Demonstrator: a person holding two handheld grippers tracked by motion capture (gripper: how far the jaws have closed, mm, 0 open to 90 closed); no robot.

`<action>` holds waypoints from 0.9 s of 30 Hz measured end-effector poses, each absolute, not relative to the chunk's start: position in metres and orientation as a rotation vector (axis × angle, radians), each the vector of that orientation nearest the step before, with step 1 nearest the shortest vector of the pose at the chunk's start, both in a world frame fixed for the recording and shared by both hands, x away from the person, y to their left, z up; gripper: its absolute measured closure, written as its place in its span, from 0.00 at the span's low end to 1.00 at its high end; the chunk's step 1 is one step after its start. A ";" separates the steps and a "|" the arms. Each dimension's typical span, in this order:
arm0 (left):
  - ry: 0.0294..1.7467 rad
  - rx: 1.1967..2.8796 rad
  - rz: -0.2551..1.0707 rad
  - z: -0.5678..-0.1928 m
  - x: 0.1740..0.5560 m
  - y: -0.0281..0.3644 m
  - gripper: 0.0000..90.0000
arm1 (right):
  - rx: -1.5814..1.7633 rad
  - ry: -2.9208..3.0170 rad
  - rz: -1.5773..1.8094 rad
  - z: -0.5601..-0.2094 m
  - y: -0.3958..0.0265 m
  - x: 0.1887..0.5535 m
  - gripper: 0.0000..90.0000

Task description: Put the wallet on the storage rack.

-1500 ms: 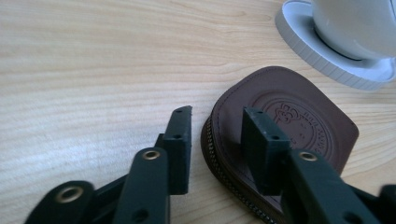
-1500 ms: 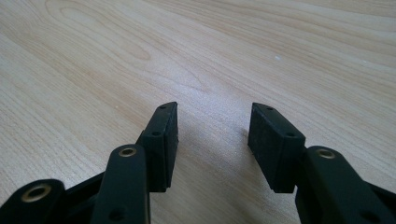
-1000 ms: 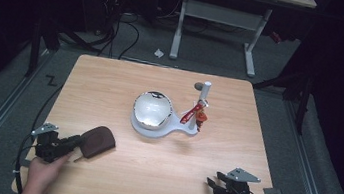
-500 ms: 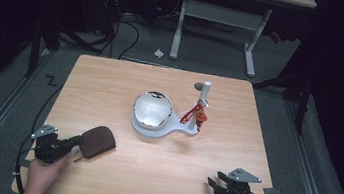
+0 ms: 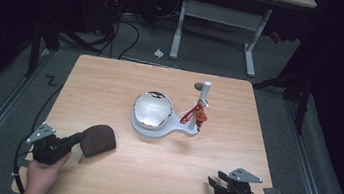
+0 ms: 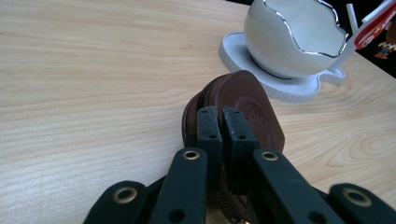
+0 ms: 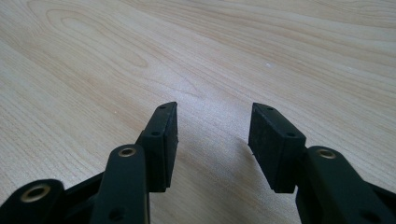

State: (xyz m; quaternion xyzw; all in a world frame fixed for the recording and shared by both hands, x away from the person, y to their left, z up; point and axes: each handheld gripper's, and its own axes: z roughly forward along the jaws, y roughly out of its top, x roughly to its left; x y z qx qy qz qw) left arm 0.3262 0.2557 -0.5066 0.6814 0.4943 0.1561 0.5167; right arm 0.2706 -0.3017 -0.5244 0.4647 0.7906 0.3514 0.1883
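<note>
Lighting: table (image 5: 111,84) brightly lit from above, surroundings dim to black beyond its edges; soft short shadows beside objects; faint glare on the white egg-shaped bowl (image 5: 152,109); high view slightly soft; gripper views sharp mid-frame, nearest jaw parts mildly blurred

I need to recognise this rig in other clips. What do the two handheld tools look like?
Both the left tool and the right tool are black, with flat rectangular pads on hinged links fixed by brass-coloured rivets. Each carries a grey three-cornered plate on top and trails a black cable.
</note>
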 end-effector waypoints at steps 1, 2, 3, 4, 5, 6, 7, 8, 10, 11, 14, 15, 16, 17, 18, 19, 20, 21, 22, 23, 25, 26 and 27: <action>1.184 1.633 0.376 -0.506 0.326 0.255 0.97 | 1.308 2.224 0.989 -0.524 -0.302 0.271 0.58; 1.182 1.630 0.377 -0.505 0.325 0.255 0.97 | 1.309 2.223 0.990 -0.524 -0.302 0.271 0.58; 1.179 1.626 0.378 -0.504 0.325 0.255 0.97 | 1.309 2.224 0.990 -0.524 -0.302 0.271 0.58; 1.177 1.622 0.379 -0.504 0.324 0.254 0.97 | 1.309 2.223 0.990 -0.524 -0.302 0.271 0.58; 1.174 1.622 0.382 -0.503 0.324 0.254 0.97 | 1.309 2.223 0.991 -0.524 -0.302 0.271 0.58; 1.172 1.620 0.386 -0.502 0.324 0.254 0.97 | 1.309 2.223 0.992 -0.524 -0.302 0.271 0.58; 1.170 1.619 0.388 -0.501 0.323 0.253 0.97 | 1.308 2.223 0.992 -0.524 -0.302 0.271 0.58; 1.168 1.617 0.391 -0.501 0.323 0.253 0.97 | 1.309 2.222 0.992 -0.524 -0.302 0.271 0.58; 1.164 1.613 0.395 -0.499 0.322 0.253 0.97 | 1.313 2.221 0.993 -0.524 -0.302 0.271 0.58; 1.162 1.611 0.396 -0.498 0.322 0.253 0.97 | 1.314 2.220 0.993 -0.524 -0.302 0.271 0.58; 1.157 1.605 0.403 -0.496 0.321 0.252 0.97 | 1.311 2.220 0.995 -0.524 -0.302 0.271 0.58; 1.156 1.604 0.406 -0.495 0.321 0.252 0.97 | 1.312 2.220 0.995 -0.524 -0.302 0.271 0.58; 1.153 1.604 0.410 -0.493 0.321 0.251 0.97 | 1.314 2.219 0.994 -0.524 -0.302 0.271 0.58; 1.149 1.604 0.410 -0.492 0.321 0.251 0.97 | 1.315 2.219 0.994 -0.524 -0.302 0.271 0.58; 1.143 1.608 0.412 -0.491 0.321 0.250 0.97 | 1.316 2.219 0.994 -0.524 -0.302 0.272 0.58; 1.140 1.611 0.416 -0.490 0.321 0.249 0.97 | 1.316 2.220 0.993 -0.524 -0.302 0.272 0.58; 1.139 1.611 0.419 -0.489 0.321 0.248 0.97 | 1.315 2.220 0.994 -0.524 -0.302 0.272 0.58; 1.135 1.612 0.421 -0.488 0.322 0.247 0.97 | 1.314 2.220 0.994 -0.524 -0.302 0.272 0.58; 1.132 1.614 0.421 -0.487 0.322 0.245 0.97 | 1.313 2.220 0.994 -0.524 -0.302 0.272 0.58; 1.128 1.618 0.424 -0.485 0.322 0.244 0.97 | 1.312 2.220 0.994 -0.524 -0.302 0.272 0.58; 1.120 1.622 0.429 -0.482 0.322 0.241 0.97 | 1.311 2.217 1.000 -0.524 -0.302 0.271 0.58; 1.117 1.621 0.429 -0.481 0.323 0.239 0.97 | 1.311 2.215 1.001 -0.523 -0.302 0.271 0.58; 1.113 1.623 0.431 -0.479 0.323 0.238 0.97 | 1.316 2.214 1.002 -0.523 -0.303 0.271 0.58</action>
